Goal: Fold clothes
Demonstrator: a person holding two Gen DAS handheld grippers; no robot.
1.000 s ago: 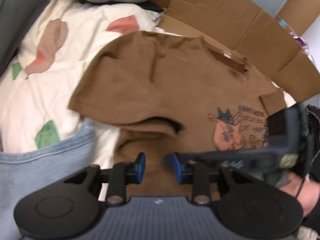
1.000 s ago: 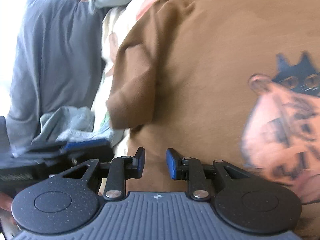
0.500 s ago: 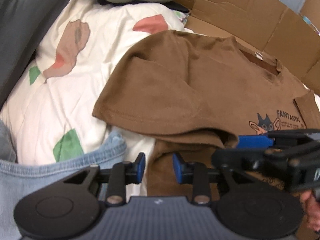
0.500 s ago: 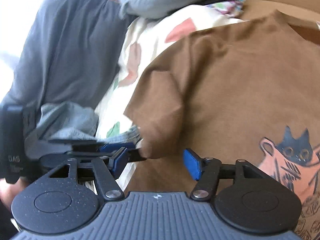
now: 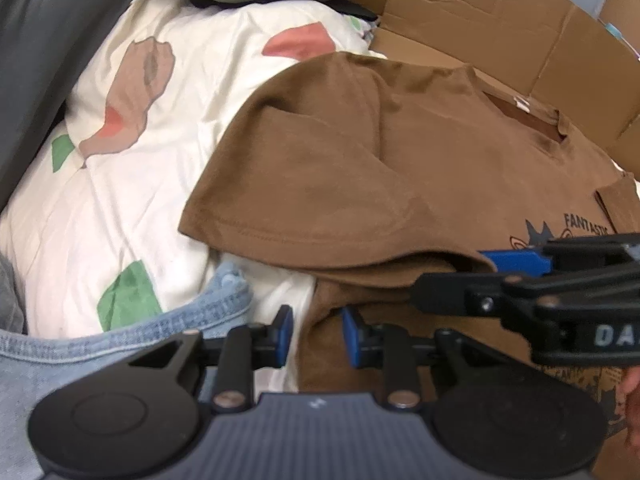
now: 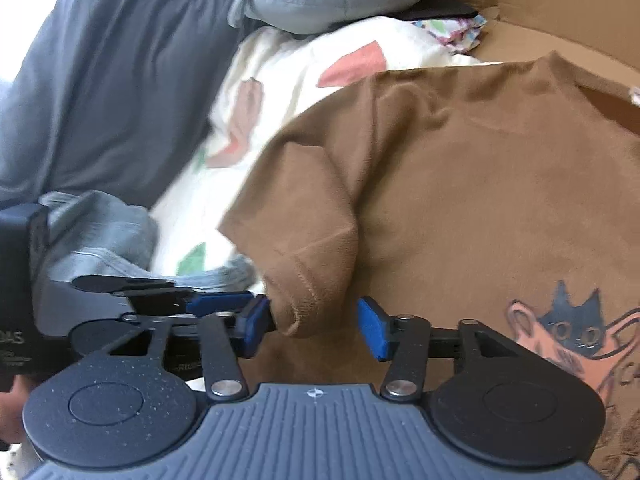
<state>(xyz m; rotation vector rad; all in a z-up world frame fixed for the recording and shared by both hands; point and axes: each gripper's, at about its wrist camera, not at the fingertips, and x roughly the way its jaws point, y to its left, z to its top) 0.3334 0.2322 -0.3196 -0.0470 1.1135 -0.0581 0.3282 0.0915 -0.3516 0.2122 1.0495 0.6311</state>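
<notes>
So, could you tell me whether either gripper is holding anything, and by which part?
Nothing is gripped yet. The right gripper is closing its jaws around the sleeve hem of the brown T-shirt; the left gripper holds nothing.

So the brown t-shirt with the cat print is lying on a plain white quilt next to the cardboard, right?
Not quite. The quilt under the brown t-shirt is patterned, not plain: white with pink, tan and green patches, as the left wrist view shows. The cardboard beside it is right.

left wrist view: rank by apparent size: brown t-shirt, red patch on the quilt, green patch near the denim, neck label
1. brown t-shirt, by far
2. red patch and green patch: look about alike; the green one is nearer the camera, so unranked
3. neck label, tiny
</notes>
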